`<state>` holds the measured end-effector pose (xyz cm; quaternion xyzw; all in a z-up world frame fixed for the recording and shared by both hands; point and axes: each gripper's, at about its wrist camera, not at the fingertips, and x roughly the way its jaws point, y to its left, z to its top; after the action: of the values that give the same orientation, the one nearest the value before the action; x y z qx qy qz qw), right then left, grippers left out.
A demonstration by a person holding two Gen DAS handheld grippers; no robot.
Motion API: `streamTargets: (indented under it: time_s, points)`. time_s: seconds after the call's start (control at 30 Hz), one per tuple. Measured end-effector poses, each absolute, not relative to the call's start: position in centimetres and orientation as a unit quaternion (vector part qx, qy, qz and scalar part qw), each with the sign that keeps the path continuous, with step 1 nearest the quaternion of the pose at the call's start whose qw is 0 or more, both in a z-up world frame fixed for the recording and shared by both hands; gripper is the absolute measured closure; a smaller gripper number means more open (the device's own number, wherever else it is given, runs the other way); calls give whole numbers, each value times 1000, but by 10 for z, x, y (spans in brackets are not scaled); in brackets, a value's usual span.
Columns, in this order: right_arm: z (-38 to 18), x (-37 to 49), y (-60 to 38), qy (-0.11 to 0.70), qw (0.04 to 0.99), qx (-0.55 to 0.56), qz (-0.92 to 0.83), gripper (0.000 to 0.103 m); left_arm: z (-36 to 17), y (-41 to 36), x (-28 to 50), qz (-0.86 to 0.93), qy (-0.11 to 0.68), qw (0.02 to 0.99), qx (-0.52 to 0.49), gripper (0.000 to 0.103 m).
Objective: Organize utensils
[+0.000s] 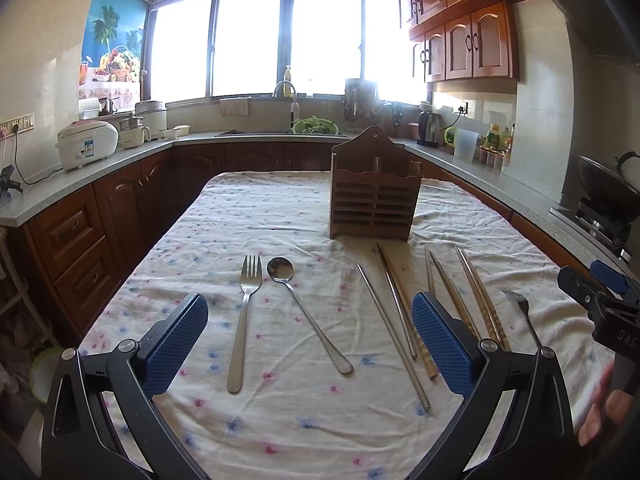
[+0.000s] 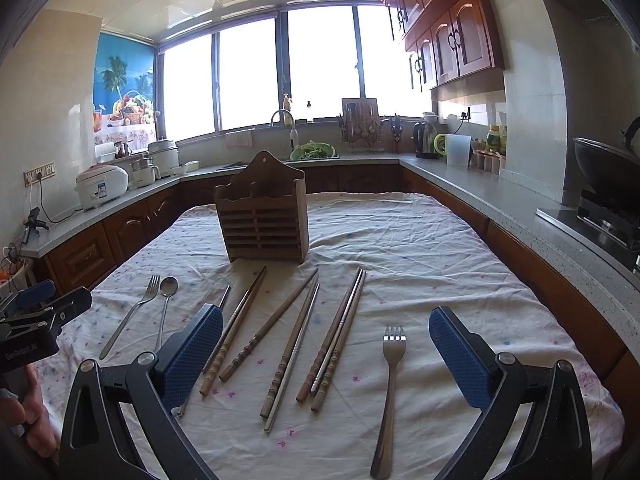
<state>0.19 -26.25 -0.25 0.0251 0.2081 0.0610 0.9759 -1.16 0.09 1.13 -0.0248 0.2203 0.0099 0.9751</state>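
Observation:
A wooden slatted utensil holder [image 1: 374,196] [image 2: 264,220] stands upright on the cloth-covered table. In the left wrist view a steel fork [image 1: 242,320] and a spoon [image 1: 308,312] lie between the blue pads of my open, empty left gripper [image 1: 310,344]. Several wooden and steel chopsticks [image 2: 288,340] [image 1: 400,320] lie side by side in front of the holder. A second fork [image 2: 390,392] [image 1: 520,312] lies at the right, between the pads of my open, empty right gripper [image 2: 326,360]. Both grippers hover above the table near its front edge.
The floral tablecloth [image 1: 280,420] is wrinkled. Kitchen counters [image 2: 500,200] with dark wood cabinets surround the table on three sides, holding a rice cooker [image 1: 86,144], a sink, a kettle and a wok [image 2: 608,168]. The other gripper shows at each view's edge.

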Motion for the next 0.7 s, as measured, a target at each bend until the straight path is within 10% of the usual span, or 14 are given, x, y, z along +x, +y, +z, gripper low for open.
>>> streamTargets:
  time_s: [0.7]
  points:
    - [0,-1,-261,202,977,27,66,0,13,0,-11,9,219,975,-25,0]
